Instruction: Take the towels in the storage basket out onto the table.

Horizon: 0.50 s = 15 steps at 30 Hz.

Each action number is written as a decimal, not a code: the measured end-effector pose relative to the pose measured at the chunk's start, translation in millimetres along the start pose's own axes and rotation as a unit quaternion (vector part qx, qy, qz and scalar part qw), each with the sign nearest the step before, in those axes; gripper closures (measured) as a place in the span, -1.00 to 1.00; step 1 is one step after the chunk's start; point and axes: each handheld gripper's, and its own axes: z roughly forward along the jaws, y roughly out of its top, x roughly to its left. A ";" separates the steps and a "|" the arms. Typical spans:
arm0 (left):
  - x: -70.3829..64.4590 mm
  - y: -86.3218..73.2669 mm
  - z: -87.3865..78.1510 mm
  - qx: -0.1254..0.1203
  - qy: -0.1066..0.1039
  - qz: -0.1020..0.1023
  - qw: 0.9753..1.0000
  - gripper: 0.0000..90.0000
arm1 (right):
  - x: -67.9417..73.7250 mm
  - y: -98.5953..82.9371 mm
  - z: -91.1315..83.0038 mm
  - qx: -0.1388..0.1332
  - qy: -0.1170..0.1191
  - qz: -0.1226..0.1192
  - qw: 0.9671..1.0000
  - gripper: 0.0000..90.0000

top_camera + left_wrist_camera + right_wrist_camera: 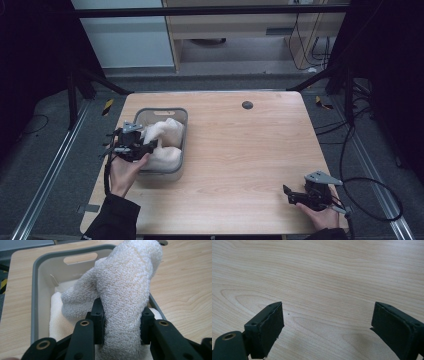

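Black jaws of my left gripper (122, 327) are pinched on a thick fold of the white towel (125, 290), which rises in a hump above the grey basket (37, 290) at the table's (240, 150) left side. More white towelling lies under it in the basket. I judge the risk to be drag: if I lift, the trailing cloth may catch the basket's rim and tip or slide it, or pull the lower towelling out too. The bite takes only one bunched fold, so the loose terry could also slip free under its own weight. My right gripper (327, 327) hangs spread wide over bare wood, well apart, too far off to steady the basket.
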 end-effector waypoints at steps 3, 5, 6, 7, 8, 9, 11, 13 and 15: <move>1.8 3.3 -4.4 -0.008 0.001 -0.004 1.000 0.47 | -0.1 -0.1 0.2 0.000 -0.001 -0.002 1.000 -0.76; 3.6 5.1 -6.8 -0.013 0.000 -0.007 1.000 0.47 | 0.5 0.2 -0.4 0.001 0.002 0.004 1.000 -0.76; 5.0 6.4 -8.5 -0.015 -0.002 -0.009 1.000 0.47 | 0.4 0.2 -0.4 0.001 0.001 0.003 1.000 -0.76; 6.1 7.5 -9.7 -0.018 -0.003 -0.011 1.000 0.48 | -0.2 -0.1 0.2 0.000 -0.001 -0.002 1.000 -0.76; 6.1 7.5 -9.7 -0.018 -0.003 -0.011 1.000 0.48 | -0.2 -0.1 0.2 0.000 -0.001 -0.002 1.000 -0.76; 7.1 8.7 -11.0 -0.019 -0.004 -0.012 1.000 0.48 | -0.1 -0.1 0.2 0.000 -0.001 -0.002 1.000 -0.76; 8.9 12.3 -14.1 -0.025 -0.009 -0.013 1.000 0.48 | 0.5 0.2 -0.3 0.001 0.001 0.003 1.000 -0.76; 10.1 16.9 -18.6 -0.032 -0.010 -0.015 0.999 0.48 | -0.2 -0.1 0.3 0.000 -0.002 -0.003 1.000 -0.76; 10.8 20.6 -22.6 -0.038 -0.010 -0.014 0.999 0.48 | 0.4 0.2 -0.2 0.001 0.001 0.003 1.000 -0.76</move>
